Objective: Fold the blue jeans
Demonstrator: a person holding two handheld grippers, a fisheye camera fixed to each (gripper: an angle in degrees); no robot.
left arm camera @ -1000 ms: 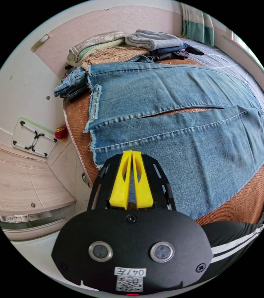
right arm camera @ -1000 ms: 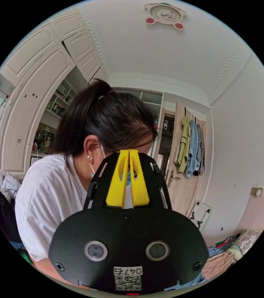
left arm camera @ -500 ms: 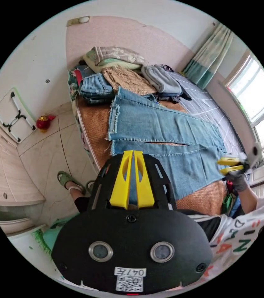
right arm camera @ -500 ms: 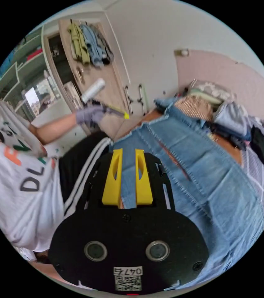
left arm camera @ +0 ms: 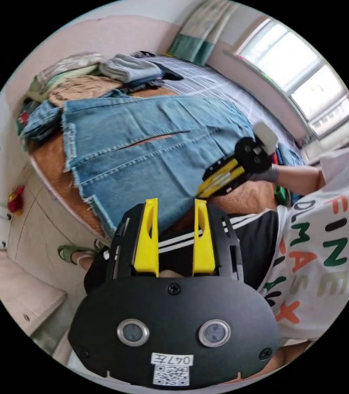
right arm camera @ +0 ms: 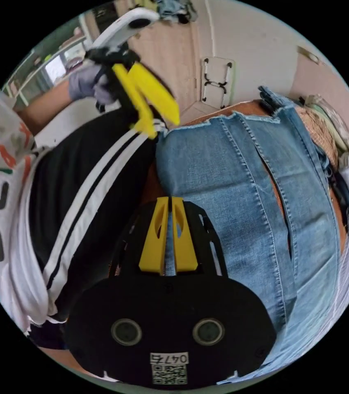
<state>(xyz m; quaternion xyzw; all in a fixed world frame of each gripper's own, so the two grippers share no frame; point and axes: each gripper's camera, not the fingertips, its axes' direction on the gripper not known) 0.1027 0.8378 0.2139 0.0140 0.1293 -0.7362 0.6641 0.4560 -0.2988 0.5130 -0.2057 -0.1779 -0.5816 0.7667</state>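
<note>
Left gripper (left arm camera: 175, 205): jaws spread apart, holding nothing, raised above the person's black striped trousers (left arm camera: 240, 234) at the near edge of the bed (left arm camera: 55, 160). Right gripper (right arm camera: 169, 201): jaws closed together at the near edge of the blue jeans (right arm camera: 240, 197); whether they pinch the denim cannot be determined. In the left gripper view it is held low in a gloved hand (left arm camera: 266, 174), forearm level. The jeans lie flat across the bed's woven mat, legs side by side. Folded clothes (left arm camera: 100, 74) are stacked at the far end.
</note>
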